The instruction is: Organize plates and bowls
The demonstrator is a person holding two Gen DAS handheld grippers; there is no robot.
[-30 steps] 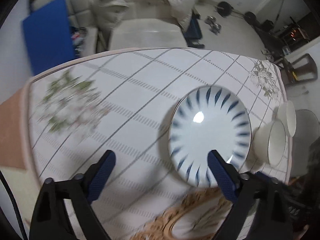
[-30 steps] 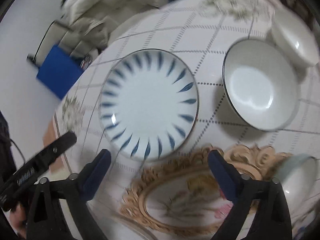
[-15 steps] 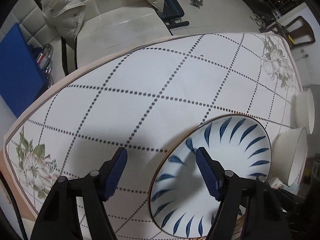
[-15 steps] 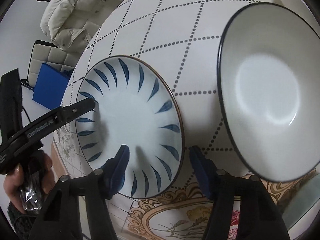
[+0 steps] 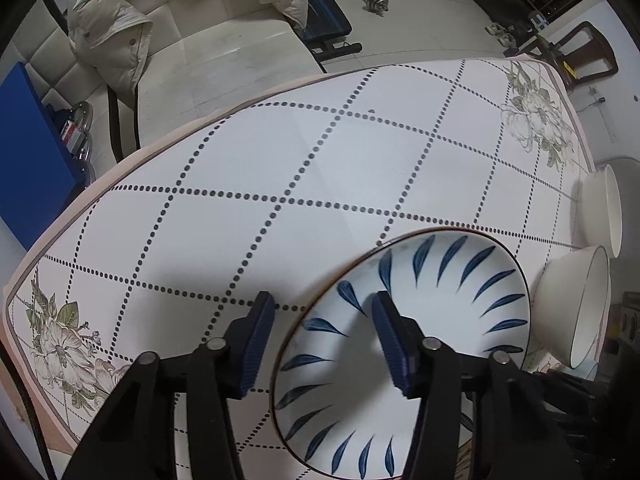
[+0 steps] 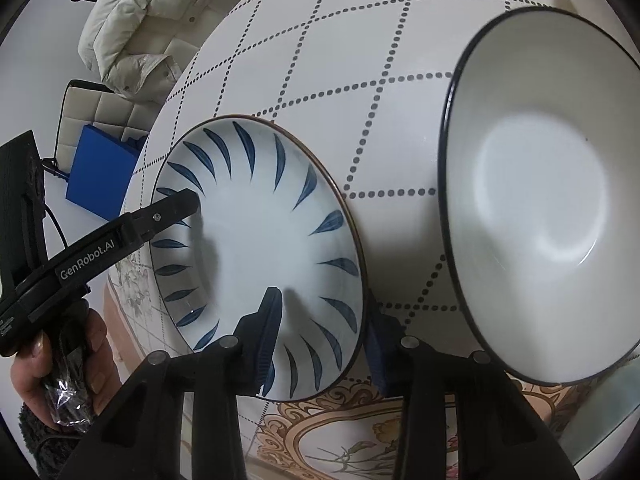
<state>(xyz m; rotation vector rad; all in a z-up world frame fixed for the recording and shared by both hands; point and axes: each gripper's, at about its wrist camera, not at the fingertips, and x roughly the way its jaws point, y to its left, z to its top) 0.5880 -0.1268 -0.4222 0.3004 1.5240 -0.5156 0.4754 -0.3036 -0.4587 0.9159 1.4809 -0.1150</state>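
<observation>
A white plate with blue leaf strokes (image 5: 436,320) (image 6: 256,240) lies on the checked tablecloth. My left gripper (image 5: 324,336) straddles its left rim, one finger over the plate and one outside, jaws apart. My right gripper (image 6: 324,344) straddles the plate's near right rim, one finger (image 6: 266,332) over the plate and the other outside, jaws narrowed. A dark-rimmed white bowl (image 6: 536,216) (image 5: 576,304) stands right of the plate. A second white bowl (image 5: 602,208) stands beyond it.
A gold-framed floral plate (image 6: 360,436) lies at the near edge under my right gripper. A pale bluish dish (image 6: 616,400) sits at the near right. Beyond the table's far edge (image 5: 240,104) are a sofa, a blue box and dumbbells.
Both grippers have come down and in onto the blue-leaf plate from opposite sides and their jaws have narrowed around its rim. The plate fills more of both views.
</observation>
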